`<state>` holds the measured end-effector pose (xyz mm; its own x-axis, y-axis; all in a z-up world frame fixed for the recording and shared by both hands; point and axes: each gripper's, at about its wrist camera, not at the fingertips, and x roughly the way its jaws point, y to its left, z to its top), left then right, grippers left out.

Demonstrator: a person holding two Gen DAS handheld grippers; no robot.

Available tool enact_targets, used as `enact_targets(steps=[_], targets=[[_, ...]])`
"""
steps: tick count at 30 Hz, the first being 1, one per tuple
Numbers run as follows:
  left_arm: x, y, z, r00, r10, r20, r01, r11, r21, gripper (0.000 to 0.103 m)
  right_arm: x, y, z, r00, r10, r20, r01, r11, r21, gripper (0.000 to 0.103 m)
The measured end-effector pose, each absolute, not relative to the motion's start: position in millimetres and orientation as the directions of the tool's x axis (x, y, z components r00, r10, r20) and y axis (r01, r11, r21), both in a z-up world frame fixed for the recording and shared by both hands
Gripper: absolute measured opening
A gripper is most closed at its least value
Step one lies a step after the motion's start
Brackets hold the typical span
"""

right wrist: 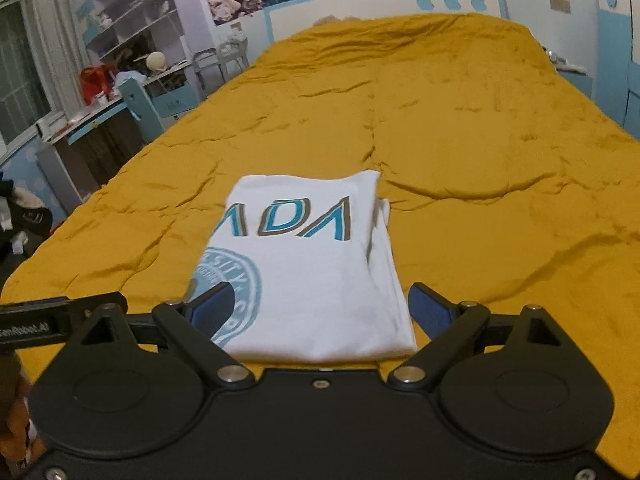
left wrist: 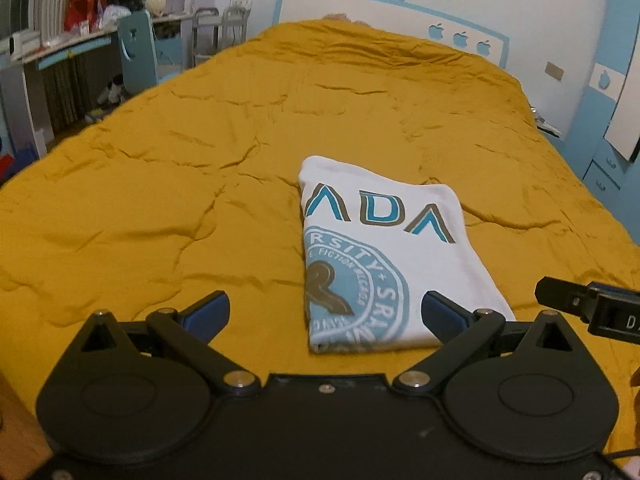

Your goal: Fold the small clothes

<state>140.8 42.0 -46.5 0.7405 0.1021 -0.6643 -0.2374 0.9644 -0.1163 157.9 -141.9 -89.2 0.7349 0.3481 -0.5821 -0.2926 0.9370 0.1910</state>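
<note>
A white T-shirt (left wrist: pixel 384 256) with blue and brown lettering and a round blue print lies folded into a narrow rectangle on the mustard-yellow bedspread (left wrist: pixel 160 208). It also shows in the right wrist view (right wrist: pixel 316 276). My left gripper (left wrist: pixel 324 312) is open and empty, held just short of the shirt's near edge, its right blue pad (left wrist: pixel 442 314) over the shirt's near right corner. My right gripper (right wrist: pixel 320 308) is open and empty, its fingers either side of the shirt's near end. The right gripper's body (left wrist: pixel 592 308) shows at the right edge of the left wrist view.
The bedspread (right wrist: pixel 480 160) covers a wide bed with a white and blue headboard (left wrist: pixel 384 24) at the far end. A desk, a blue chair (left wrist: pixel 138 52) and shelves stand to the left. A blue cabinet (left wrist: pixel 608 120) stands to the right.
</note>
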Motion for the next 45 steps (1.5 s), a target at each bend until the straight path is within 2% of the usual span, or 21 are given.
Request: enact_targets(steps=[10, 21, 45], targets=[[81, 23, -28, 0.745, 0.091, -0.661, -0.233, 0.964, -0.130, 0.103, 101, -152, -75, 0.735, 0.307, -0.605, -0.263, 0.951, 0.163, 0.095], [37, 13, -18, 0.751, 0.082, -0.656, -0.237, 0.959, -0.152, 0.103, 65, -152, -68, 0.758, 0.303, -0.578, -0.280, 0.951, 0.131, 0.095], [38, 16, -14, 0.720, 0.092, -0.688, -0.279, 0.946, -0.165, 0.103, 58, -154, -69, 0.759, 0.291, -0.583, -0.262, 0.956, 0.136, 0.095]])
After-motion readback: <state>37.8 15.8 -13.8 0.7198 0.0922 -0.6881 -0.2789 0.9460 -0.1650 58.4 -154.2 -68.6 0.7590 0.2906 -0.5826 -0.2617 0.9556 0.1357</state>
